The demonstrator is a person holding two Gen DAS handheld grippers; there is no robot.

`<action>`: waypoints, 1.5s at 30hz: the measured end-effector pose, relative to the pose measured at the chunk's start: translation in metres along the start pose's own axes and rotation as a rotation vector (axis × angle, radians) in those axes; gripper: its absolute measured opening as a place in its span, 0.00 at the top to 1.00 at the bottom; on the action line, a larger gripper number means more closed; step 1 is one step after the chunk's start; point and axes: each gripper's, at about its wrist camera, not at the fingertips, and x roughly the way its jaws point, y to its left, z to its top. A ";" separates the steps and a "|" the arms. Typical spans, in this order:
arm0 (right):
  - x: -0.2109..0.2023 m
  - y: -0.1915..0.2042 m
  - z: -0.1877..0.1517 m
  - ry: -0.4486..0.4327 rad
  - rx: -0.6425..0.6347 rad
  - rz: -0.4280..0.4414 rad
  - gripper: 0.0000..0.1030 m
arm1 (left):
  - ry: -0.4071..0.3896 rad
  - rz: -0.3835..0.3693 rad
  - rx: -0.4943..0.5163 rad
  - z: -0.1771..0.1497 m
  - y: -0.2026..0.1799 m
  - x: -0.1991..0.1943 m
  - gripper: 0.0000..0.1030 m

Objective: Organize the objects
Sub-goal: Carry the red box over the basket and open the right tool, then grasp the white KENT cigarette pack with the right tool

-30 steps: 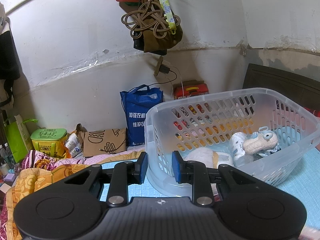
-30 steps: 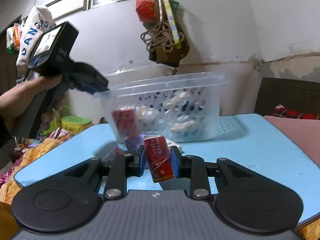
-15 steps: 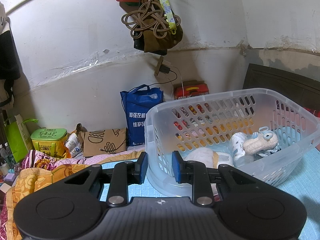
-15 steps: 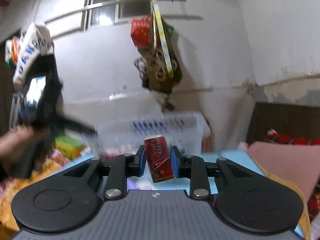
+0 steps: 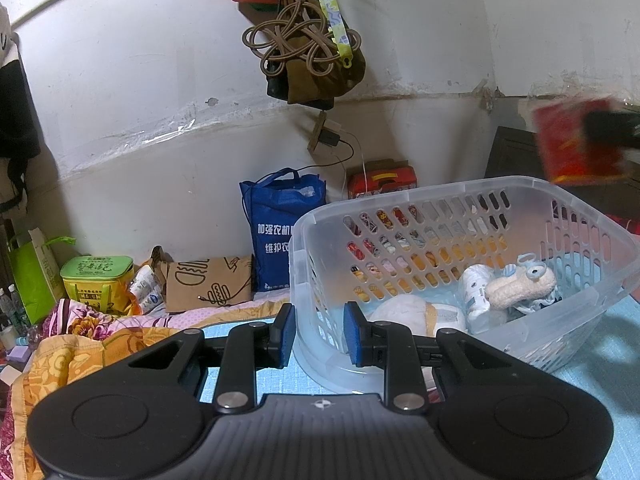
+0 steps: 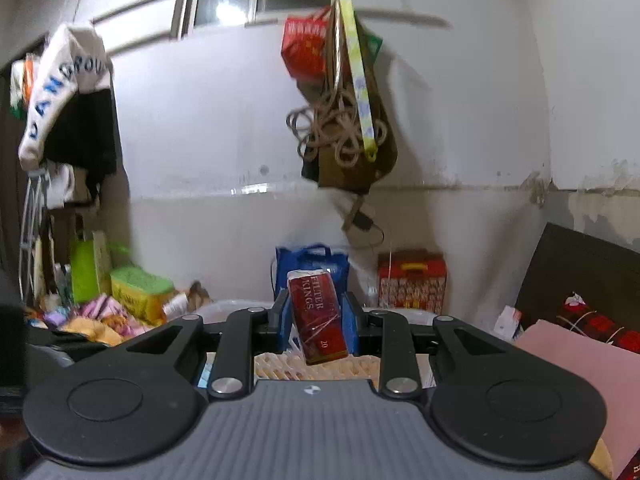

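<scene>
white walls backed the table (image 5: 600,364); the red pack (image 6: 318,316), clamped in the right gripper (image 6: 316,316), was best lowered squarely over the basket (image 5: 440,204) before release.

Dim indoor light, bluish cast; a bright glare spot at the window (image 6: 224,8); fisheye bending and dark corners; the red pack (image 5: 576,144) smeared by motion blur.

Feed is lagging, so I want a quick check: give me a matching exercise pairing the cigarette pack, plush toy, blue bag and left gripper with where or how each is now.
1 cigarette pack
2 plush toy
3 blue bag
4 left gripper

A inside the basket
B against the wall
C nothing between its jaws
D clamped in the right gripper

Pairs: 1-D, 2-A, 3-B, 4-C
</scene>
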 end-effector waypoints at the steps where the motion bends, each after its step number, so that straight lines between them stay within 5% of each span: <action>1: 0.007 0.000 -0.003 0.014 -0.007 -0.005 0.71 | 0.000 -0.001 0.000 0.000 0.000 0.000 0.71; 3: 0.018 -0.002 -0.010 0.041 -0.011 0.009 0.69 | 0.001 -0.001 0.000 0.000 0.000 0.000 0.71; 5: 0.028 -0.004 -0.015 0.043 -0.014 -0.012 0.29 | 0.001 -0.001 0.000 0.000 0.000 0.000 0.71; 7: 0.026 -0.005 -0.020 0.008 -0.015 -0.066 0.09 | 0.001 -0.002 0.000 -0.001 0.000 0.000 0.71; 13: -0.002 -0.020 -0.037 -0.007 0.064 -0.053 0.01 | 0.003 -0.004 -0.002 -0.001 -0.001 -0.001 0.71; 19: -0.061 -0.022 -0.073 -0.068 0.112 -0.041 0.00 | 0.003 -0.005 -0.002 0.000 -0.001 0.000 0.71; 23: -0.059 -0.024 -0.102 0.021 0.103 -0.025 0.03 | 0.004 -0.005 -0.003 0.000 0.000 0.000 0.71; 24: -0.055 -0.024 -0.109 0.049 0.097 -0.026 0.05 | 0.004 -0.005 -0.004 0.000 0.000 0.000 0.71; 26: -0.044 -0.025 -0.123 0.123 0.101 -0.021 0.27 | 0.004 -0.005 -0.003 0.000 0.000 0.000 0.71; 30: -0.021 -0.029 -0.135 0.251 0.121 -0.002 0.42 | 0.004 -0.006 -0.004 0.000 0.000 0.000 0.71; 45: 0.008 0.005 -0.142 0.394 -0.046 0.107 0.39 | 0.004 -0.009 -0.003 0.000 0.001 0.003 0.71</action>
